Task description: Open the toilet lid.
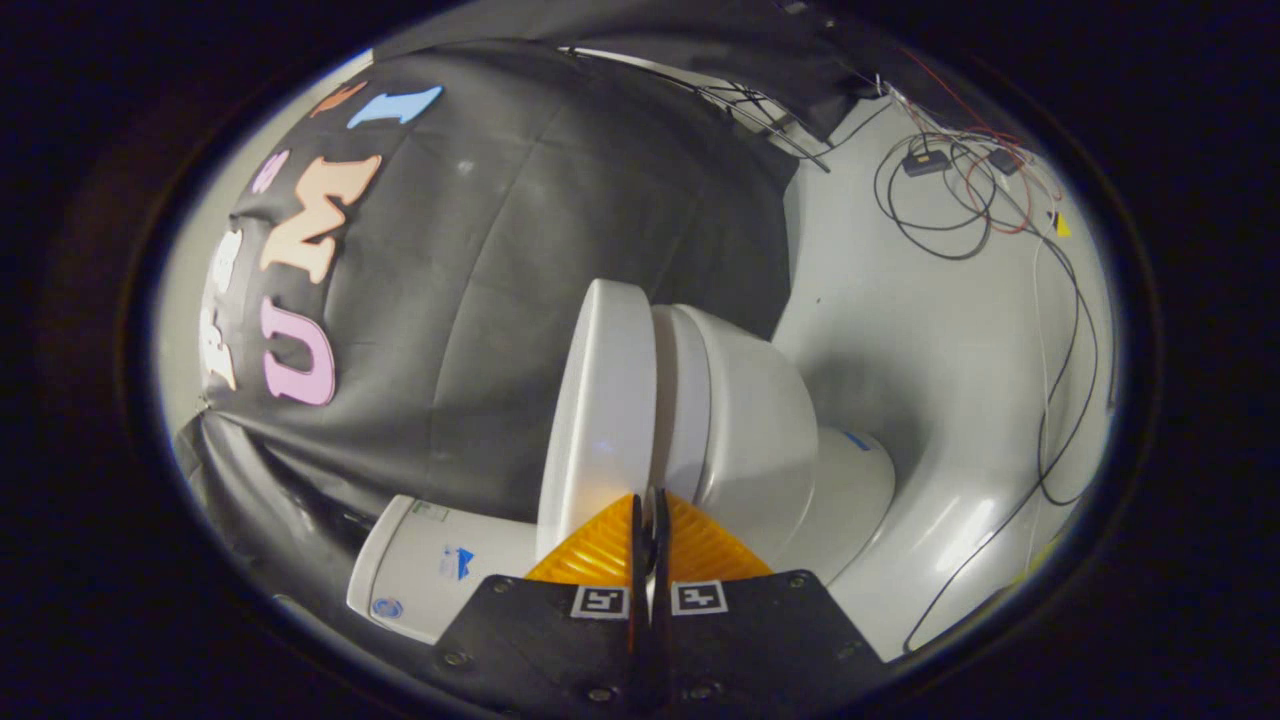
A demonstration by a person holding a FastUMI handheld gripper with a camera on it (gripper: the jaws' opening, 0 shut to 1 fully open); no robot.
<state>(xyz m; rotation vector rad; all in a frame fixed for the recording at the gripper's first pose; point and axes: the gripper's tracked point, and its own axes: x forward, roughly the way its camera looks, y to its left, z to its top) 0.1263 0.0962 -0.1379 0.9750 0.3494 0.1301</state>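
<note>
The white toilet appears turned on its side in the gripper view. Its lid [600,400] is a flat oval slab lying close against the seat [680,400] and bowl [760,430], with a thin dark seam between them. The tank [420,570] sits behind the lid, near the black cloth wall. My gripper [648,497] is shut, its two fingers pressed together with nothing between them. The fingertips [632,505] rest right at the seam between lid and seat, at the lid's front edge. Whether they touch the lid I cannot tell.
A white floor [930,330] spreads beyond the bowl. Loose black, red and white cables [950,200] with small boxes lie on it and trail past the toilet's base [850,490]. The black cloth wall [500,280] hangs behind the tank.
</note>
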